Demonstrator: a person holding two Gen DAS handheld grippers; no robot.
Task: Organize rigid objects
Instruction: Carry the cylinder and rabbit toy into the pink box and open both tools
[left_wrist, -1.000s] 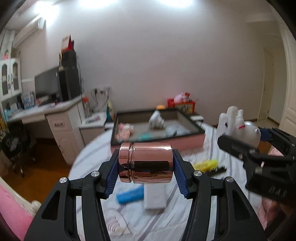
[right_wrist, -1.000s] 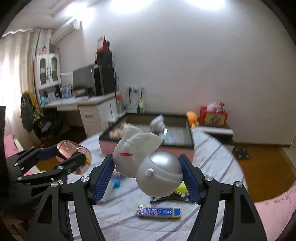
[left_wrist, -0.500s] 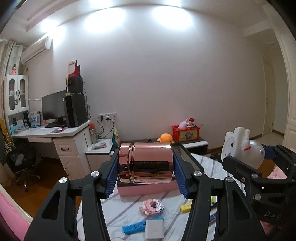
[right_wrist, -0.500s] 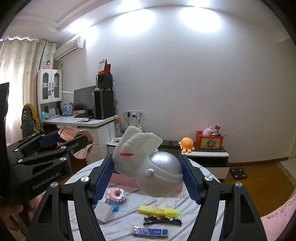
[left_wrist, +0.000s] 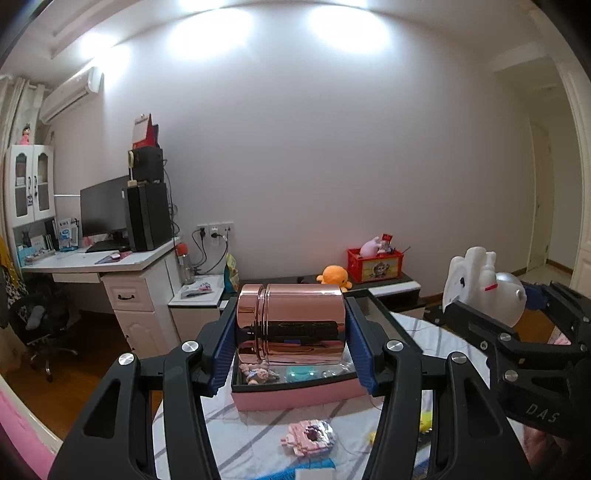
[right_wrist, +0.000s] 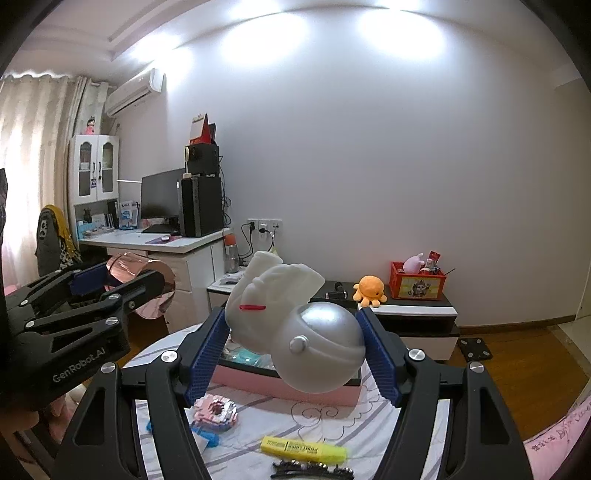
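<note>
Bedroom counter (right_wrist: 332, 417) below: left claw (left_wrist: 291, 328) pinched a slick, rigid copper tin (left_wrist: 291, 321) endwise; right claw (right_wrist: 295, 347) pinched a hard, rounded toy (right_wrist: 295, 328) across its dome.

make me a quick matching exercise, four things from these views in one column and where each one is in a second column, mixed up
Things:
1. rose-gold canister
2. white and silver toy
3. yellow highlighter
4. orange plush octopus

Places:
A. lying on the striped tablecloth
B. sitting on the low cabinet by the wall
C. clamped sideways in the left hand-held gripper
D. clamped in the right hand-held gripper

Pairs: 1-C, 2-D, 3-A, 4-B
</note>
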